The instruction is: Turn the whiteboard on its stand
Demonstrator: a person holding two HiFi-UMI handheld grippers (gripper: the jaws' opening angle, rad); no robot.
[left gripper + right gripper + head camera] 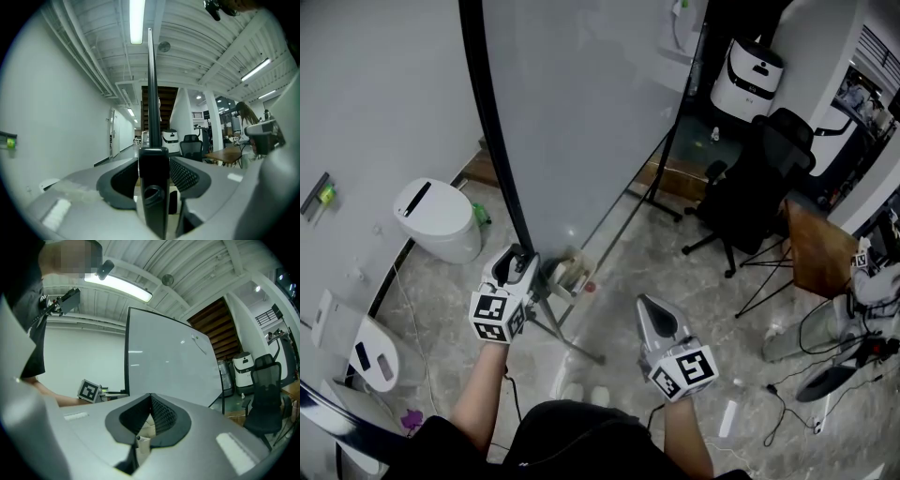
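The whiteboard (581,103) fills the upper middle of the head view, a big pale sheet standing upright on the marble floor (656,272). Its black edge strip (492,122) runs from the top of the frame down toward the lower left. Below it, the thin metal legs of the stand (574,343) splay out over the floor.

The left gripper (517,255) sits at the bottom of that strip, in the lower left of the head view. In the left gripper view the strip (151,93) rises straight up the middle of the frame, between the 2 jaws. The jaws are spread, with a gap showing on each side of the strip, so the pads do not press on it.

The right gripper (645,302) hangs in the lower middle of the head view, apart from the board and pointing toward its face. In the right gripper view its 2 jaws meet at the tips with nothing between them, and the board (173,366) stands beyond them in the middle of the frame.

A white bin (441,220) stands at the left of the head view, near a grey wall (384,84). A black office chair (759,178) and a wooden table (811,248) are at the right.
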